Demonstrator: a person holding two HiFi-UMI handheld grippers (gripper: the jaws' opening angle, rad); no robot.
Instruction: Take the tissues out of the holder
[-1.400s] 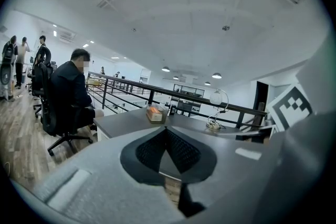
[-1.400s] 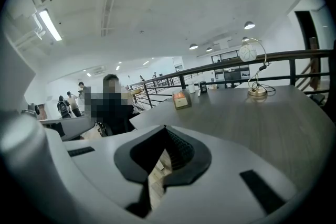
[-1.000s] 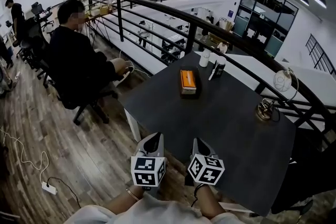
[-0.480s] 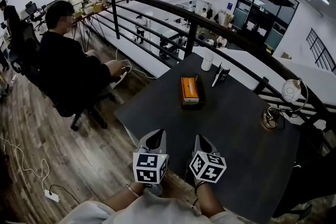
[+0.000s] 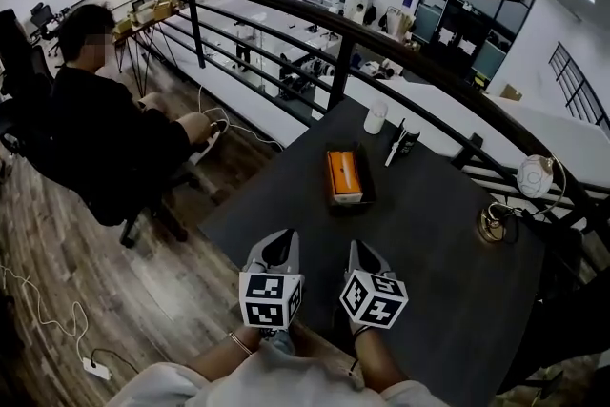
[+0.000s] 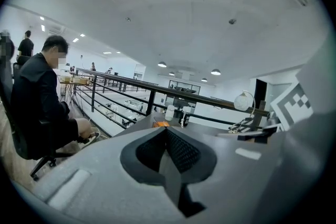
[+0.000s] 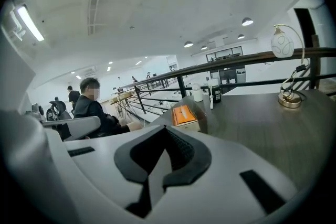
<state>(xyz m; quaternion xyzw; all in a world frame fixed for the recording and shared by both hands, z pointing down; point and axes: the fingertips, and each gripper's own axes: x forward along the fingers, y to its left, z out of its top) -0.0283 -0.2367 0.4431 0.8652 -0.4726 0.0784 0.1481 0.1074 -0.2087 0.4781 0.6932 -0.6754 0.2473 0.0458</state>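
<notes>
Head view: two grippers sit side by side at the lower centre, the left gripper [image 5: 278, 251] and the right gripper [image 5: 366, 256]. Each has a smooth white shell and carries one cube of black-and-white square markers. Both point up the frame across a dark, matte table [image 5: 429, 253]. One tissue holder [image 5: 345, 176] stands at centre frame, a dark rectangular box with an orange top, well apart from both grippers. Past it stand one white cylindrical cup [image 5: 376, 117] and one small dark bottle [image 5: 405, 142]. At the right edge is one lamp [image 5: 534, 174], a round white globe on a thin hoop with a brass base. A black metal railing [image 5: 286, 24] curves along the table's far side. At the left, one seated person [image 5: 95, 129] in black is over a wood-plank floor [image 5: 86, 272].

Left gripper view: the two jaws are pressed together, their ridged dark pads meeting, with nothing between them. The tissue holder is just an orange sliver above the tips at centre frame, with the cup behind it and the lamp globe to the right.

Right gripper view: its jaws are closed too and empty. The tissue holder shows clearly just above the tips at centre, orange top up. The cup and bottle stand behind it, and the lamp is at the upper right.
</notes>
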